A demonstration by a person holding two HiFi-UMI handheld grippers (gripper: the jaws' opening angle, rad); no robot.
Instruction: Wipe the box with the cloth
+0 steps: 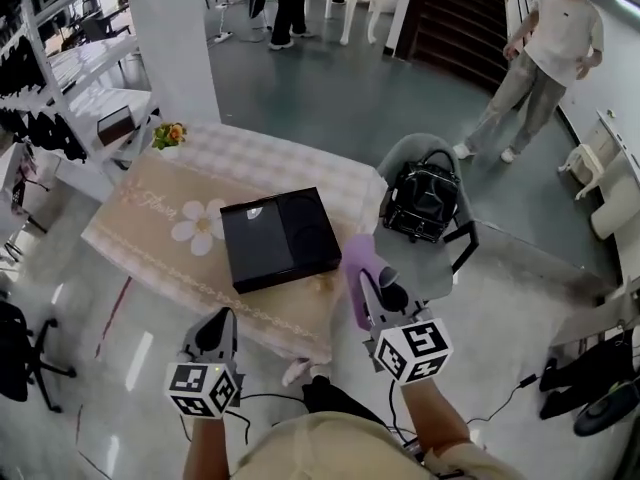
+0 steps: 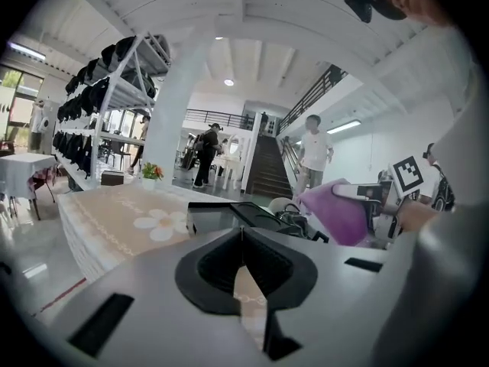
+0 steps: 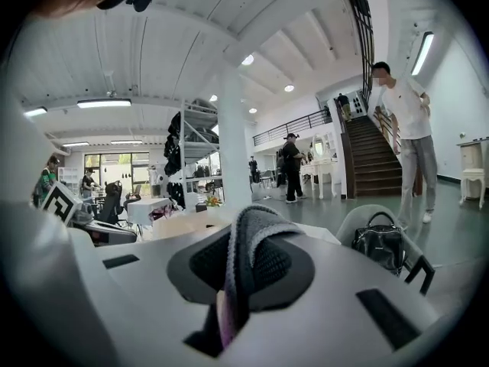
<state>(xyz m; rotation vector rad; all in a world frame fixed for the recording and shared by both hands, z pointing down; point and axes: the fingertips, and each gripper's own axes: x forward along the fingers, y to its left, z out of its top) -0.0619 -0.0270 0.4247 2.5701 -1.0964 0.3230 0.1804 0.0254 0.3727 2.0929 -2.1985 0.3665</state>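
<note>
A flat black box [image 1: 279, 238] lies on the table [image 1: 150, 223], which is covered by a beige cloth with a flower print. My right gripper [image 1: 373, 280] hovers off the table's near right corner, shut on a purple cloth [image 1: 358, 266] that drapes over its jaws. In the right gripper view the cloth [image 3: 246, 257] shows grey and purple, folded between the jaws. My left gripper [image 1: 217, 322] is shut and holds nothing, just short of the table's near edge. The left gripper view shows the box [image 2: 228, 215] ahead and the purple cloth [image 2: 337, 213] to the right.
A grey chair [image 1: 402, 158] with a black handbag [image 1: 424, 200] stands at the table's right end. A small flower pot [image 1: 168, 135] sits at the far left corner. Shelf racks [image 1: 60, 78] and a white pillar [image 1: 175, 38] stand at the left. A person [image 1: 540, 58] stands beyond.
</note>
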